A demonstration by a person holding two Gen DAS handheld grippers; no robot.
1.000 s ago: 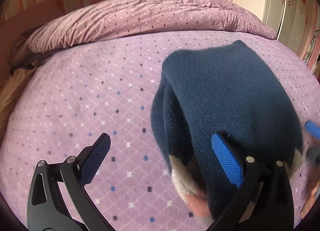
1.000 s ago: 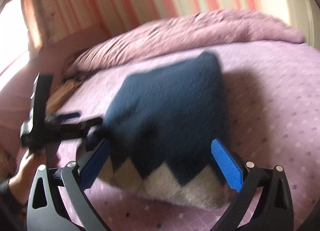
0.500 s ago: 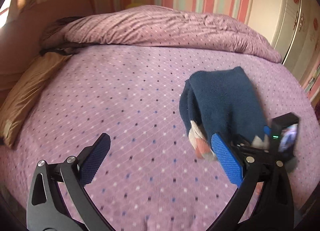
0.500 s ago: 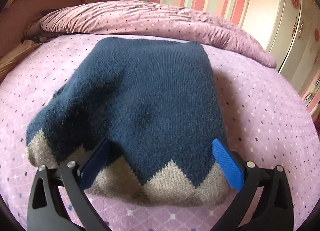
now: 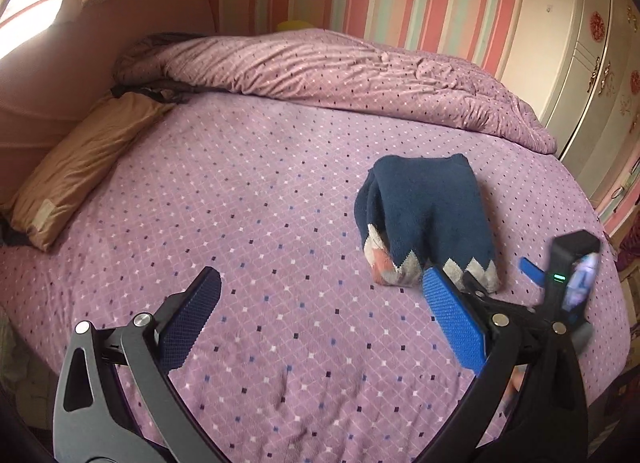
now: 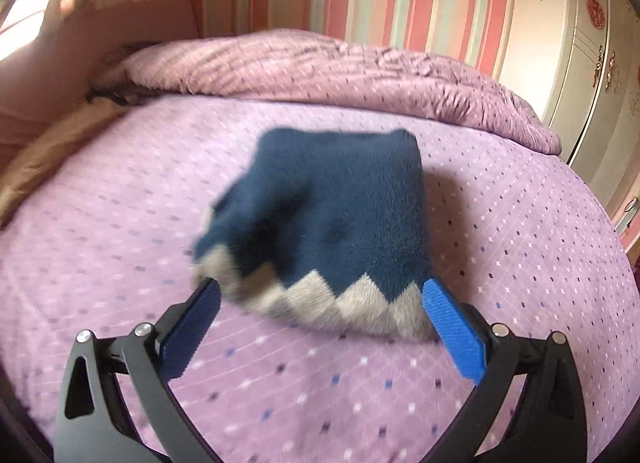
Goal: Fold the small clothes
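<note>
the sweater (image 5: 430,219) lies folded into a thick navy bundle on the bed (image 5: 260,223), on the right half of the purple dotted sheet, with its grey zigzag hem turned toward the cameras. at its left front corner the layers gape a little and a patch of orange and grey knit shows inside.

the left claw (image 5: 324,317) stands wide apart and grips nothing. it hangs over bare sheet, with the sweater ahead and to its right. in the left view the right pad (image 5: 454,325) overlaps the hem's near edge; whether it touches the cloth cannot be told. the left pad sits well clear of the sweater, over the sheet.

the right claw (image 6: 320,333) is also spread wide, with nothing between its pads. the sweater (image 6: 328,231) lies straight ahead of it, centred on the gap, the hem just beyond the fingertips. the hem spans about the same width as the opening: the right pad (image 6: 454,337) is at the hem's right corner and the left pad at its left end. that left end of the sweater is blurred, so contact there cannot be judged. the right claw also shows in the left view, low at the right beside the sweater.

a rumpled duvet (image 5: 340,71) is heaped along the far edge of the bed, and a tan pillow (image 5: 80,167) lies at the left.
</note>
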